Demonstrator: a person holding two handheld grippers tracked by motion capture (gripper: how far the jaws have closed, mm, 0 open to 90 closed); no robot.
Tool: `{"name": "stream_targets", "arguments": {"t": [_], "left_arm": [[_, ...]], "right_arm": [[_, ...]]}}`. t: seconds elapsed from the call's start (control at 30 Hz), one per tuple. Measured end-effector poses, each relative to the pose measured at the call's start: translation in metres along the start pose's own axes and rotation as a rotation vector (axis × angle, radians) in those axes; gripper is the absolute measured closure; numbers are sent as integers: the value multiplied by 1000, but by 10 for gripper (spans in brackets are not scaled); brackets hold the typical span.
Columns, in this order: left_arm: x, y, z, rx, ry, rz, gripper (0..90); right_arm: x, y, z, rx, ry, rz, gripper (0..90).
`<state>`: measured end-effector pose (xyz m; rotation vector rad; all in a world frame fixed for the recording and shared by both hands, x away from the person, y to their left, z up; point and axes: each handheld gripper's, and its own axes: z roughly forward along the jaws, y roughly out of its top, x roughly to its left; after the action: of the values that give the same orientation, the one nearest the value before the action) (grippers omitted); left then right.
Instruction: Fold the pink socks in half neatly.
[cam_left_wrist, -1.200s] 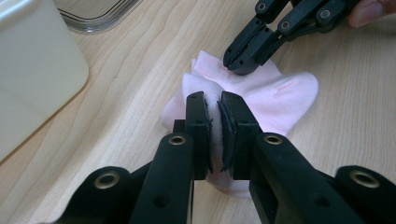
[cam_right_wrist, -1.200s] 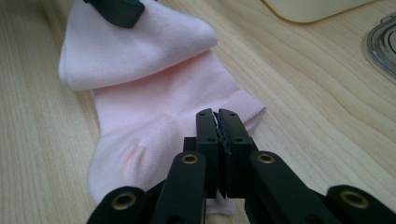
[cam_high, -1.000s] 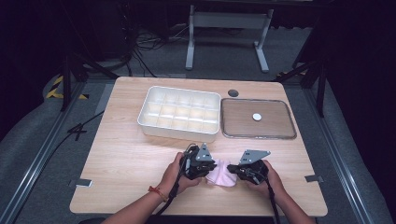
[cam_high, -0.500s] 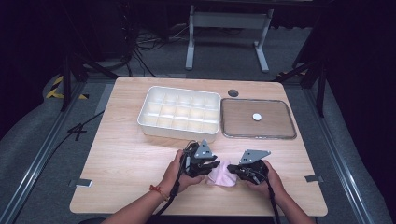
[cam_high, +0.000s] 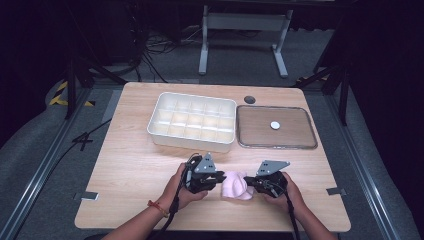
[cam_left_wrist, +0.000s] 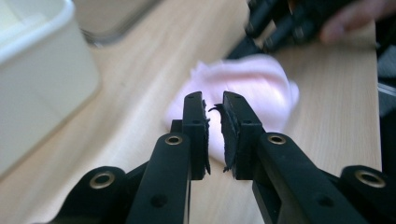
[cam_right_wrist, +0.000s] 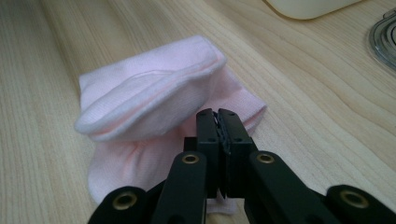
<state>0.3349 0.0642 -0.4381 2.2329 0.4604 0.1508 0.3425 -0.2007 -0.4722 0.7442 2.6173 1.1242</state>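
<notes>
A small pink sock (cam_high: 236, 185) lies crumpled on the wooden table between my two grippers. My left gripper (cam_high: 219, 180) is at its left side. In the left gripper view its jaws (cam_left_wrist: 214, 100) have just been closing and stand a narrow gap apart, with nothing between them and the sock (cam_left_wrist: 254, 81) just beyond. My right gripper (cam_high: 251, 184) is at the sock's right edge. In the right gripper view its jaws (cam_right_wrist: 217, 114) are pressed together over the sock (cam_right_wrist: 149, 100); whether a fold is pinched I cannot tell.
A white compartment box (cam_high: 190, 141) stands behind the hands. To its right is a brown metal-rimmed tray (cam_high: 257, 132) with a small white disc (cam_high: 274, 125) on it. A dark round hole (cam_high: 249, 99) is near the table's far edge.
My left hand has shifted slightly beside the sock. The right hand and the sock have stayed where they were.
</notes>
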Motion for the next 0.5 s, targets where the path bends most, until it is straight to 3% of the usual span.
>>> {"name": "stream_targets", "arguments": {"t": [0.23, 0.27, 0.4, 0.5], "left_arm": [[-8, -10, 20, 46, -43, 46, 786], [-9, -11, 26, 87, -31, 56, 785], [-10, -13, 32, 93, -29, 41, 779], [-10, -14, 33, 96, -30, 41, 779]], "right_arm": [[0, 0, -1, -2, 0, 5, 879], [-1, -1, -1, -6, 4, 4, 875], [-4, 1, -11, -24, -16, -4, 892], [-4, 6, -22, -67, -37, -1, 894]]}}
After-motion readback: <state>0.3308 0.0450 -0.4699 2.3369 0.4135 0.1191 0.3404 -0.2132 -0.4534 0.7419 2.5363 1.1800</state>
